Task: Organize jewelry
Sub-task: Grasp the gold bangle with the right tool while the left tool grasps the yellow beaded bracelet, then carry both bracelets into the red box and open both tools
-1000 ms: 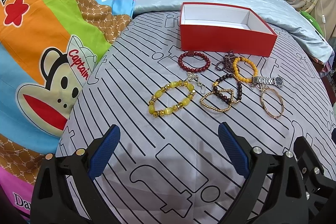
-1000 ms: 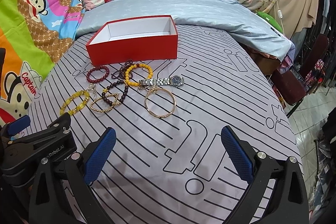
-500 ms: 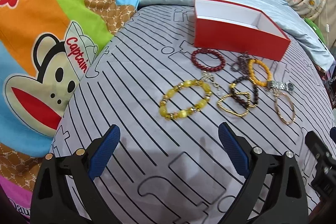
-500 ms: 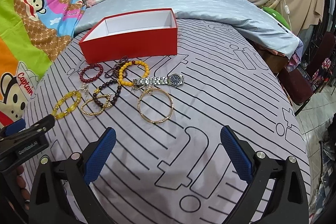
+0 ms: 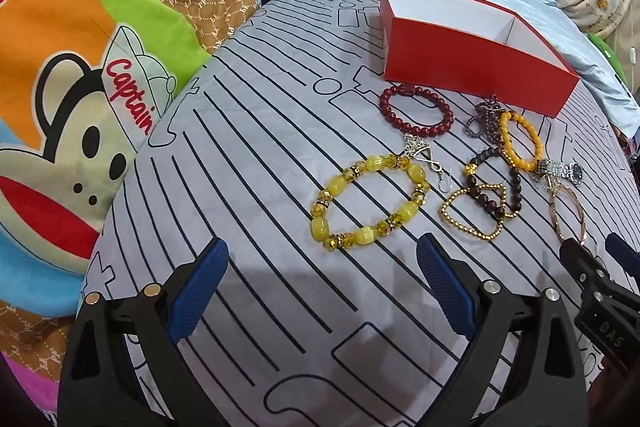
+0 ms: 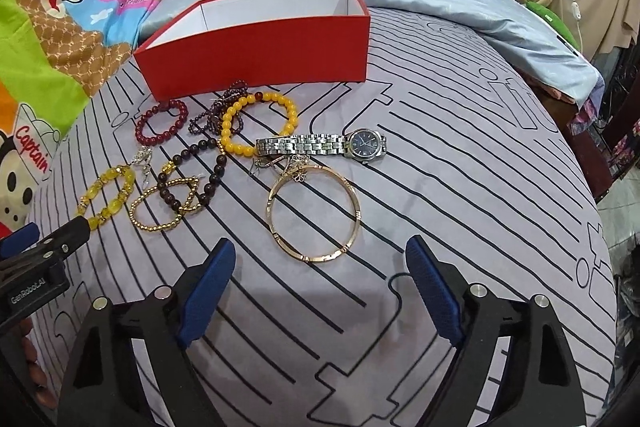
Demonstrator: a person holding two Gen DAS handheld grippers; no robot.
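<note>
Both claws hang over a bed (image 6: 460, 163) spread with a grey sheet marked in black lines, and the jewelry lies in a loose cluster on it, just in front of an open red box (image 6: 256, 55) with a white inside that shows nothing in it from here. The left claw (image 5: 320, 291) stands wide open with nothing between its blue pads, pointing down at the sheet just short of a chunky yellow bead bracelet (image 5: 370, 201). Beyond that sit a dark red bead bracelet (image 5: 416, 109) near the box wall, a small silver charm piece (image 5: 420, 151), and a gold bead chain (image 5: 474, 209) lying across a dark brown bead bracelet (image 5: 496, 183). The right claw (image 6: 318, 287) is also open, its jaws drawing inward with only bare sheet between them, and it sits just short of a thin gold bangle (image 6: 314, 213). Past the bangle a silver wristwatch (image 6: 320, 145) with a dark dial lies flat, its band touching an orange bead bracelet (image 6: 256, 125), and a purple bead string (image 6: 216, 115) is tangled beside that. A cartoon monkey blanket (image 5: 80, 67) covers the left side of the bed
</note>
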